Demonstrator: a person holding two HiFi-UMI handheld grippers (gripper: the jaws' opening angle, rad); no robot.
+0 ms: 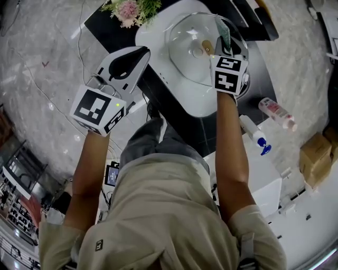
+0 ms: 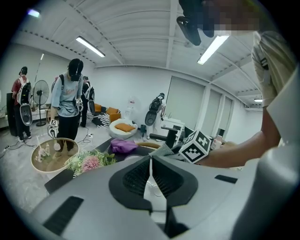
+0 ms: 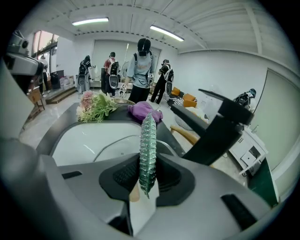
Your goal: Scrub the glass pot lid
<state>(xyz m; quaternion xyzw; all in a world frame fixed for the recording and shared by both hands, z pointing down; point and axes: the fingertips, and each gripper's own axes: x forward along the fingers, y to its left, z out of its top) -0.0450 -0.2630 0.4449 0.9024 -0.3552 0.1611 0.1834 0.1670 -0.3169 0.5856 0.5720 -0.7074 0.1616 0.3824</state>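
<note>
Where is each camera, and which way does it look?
Head view: on the person's head, looking steeply down at the sink and glass lid; both arms, left gripper and right gripper show.
Left gripper view: on the left gripper, facing across the room past its shut jaws; the right forearm shows.
Right gripper view: on the right gripper, facing the sink past the green scrubber it clamps; no arm shows.
Shared: all three see the flowers.
</note>
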